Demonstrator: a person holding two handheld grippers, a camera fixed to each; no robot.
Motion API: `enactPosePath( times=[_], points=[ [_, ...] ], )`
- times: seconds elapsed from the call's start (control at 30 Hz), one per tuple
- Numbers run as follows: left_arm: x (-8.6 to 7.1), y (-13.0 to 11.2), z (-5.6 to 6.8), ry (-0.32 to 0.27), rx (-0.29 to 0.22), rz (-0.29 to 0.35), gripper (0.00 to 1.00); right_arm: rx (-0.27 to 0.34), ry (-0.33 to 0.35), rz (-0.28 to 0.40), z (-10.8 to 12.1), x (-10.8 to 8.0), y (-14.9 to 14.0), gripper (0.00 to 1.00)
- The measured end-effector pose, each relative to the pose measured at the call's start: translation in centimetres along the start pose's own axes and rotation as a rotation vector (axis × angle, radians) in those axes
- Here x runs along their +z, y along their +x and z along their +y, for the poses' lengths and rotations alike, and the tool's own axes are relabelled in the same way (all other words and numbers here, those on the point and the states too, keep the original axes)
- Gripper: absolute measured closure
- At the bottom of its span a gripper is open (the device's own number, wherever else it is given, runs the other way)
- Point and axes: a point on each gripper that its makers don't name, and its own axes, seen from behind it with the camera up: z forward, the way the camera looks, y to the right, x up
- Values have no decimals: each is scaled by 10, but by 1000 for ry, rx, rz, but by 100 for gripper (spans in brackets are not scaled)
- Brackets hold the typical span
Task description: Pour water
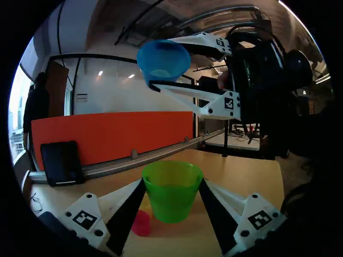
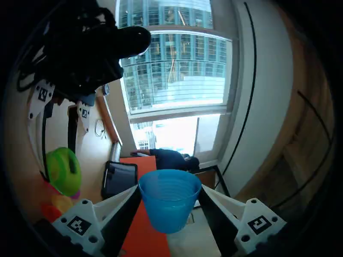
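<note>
A green cup (image 1: pixel 172 190) stands upright on the wooden table (image 1: pixel 240 171), and my left gripper (image 1: pixel 171 201) is shut on it. High above it hangs a blue cup (image 1: pixel 163 61), tipped on its side with its mouth toward me, held between the white fingers of my right gripper (image 1: pixel 165 64). In the right gripper view the blue cup (image 2: pixel 169 199) sits clamped between the fingers of the right gripper (image 2: pixel 169 205), and the whole scene is rolled sideways. The green cup (image 2: pixel 63 170) appears at the left there, held by the left gripper (image 2: pixel 60 162).
A pink cup (image 1: pixel 142 222) lies by the green cup's left side; more coloured cups (image 2: pixel 58 203) show below it. A black tablet (image 1: pixel 62 162) leans against the orange partition (image 1: pixel 115 132). A person (image 1: pixel 36 107) stands at far left by the window.
</note>
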Motion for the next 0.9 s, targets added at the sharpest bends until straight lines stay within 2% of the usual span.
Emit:
enactPosePath(
  times=[0.4,0.73,0.9],
  points=[
    [-3,5,-4,12,8,6,14,424,7,-43,-15,-10,-12,9],
    [-5,7,-6,21,11,9,15,819,18,-59,-22,-17,-10,9],
    [-6,8,-7,26,16,8,15,967,47,-57,-29,-22,-10,9]
  ],
)
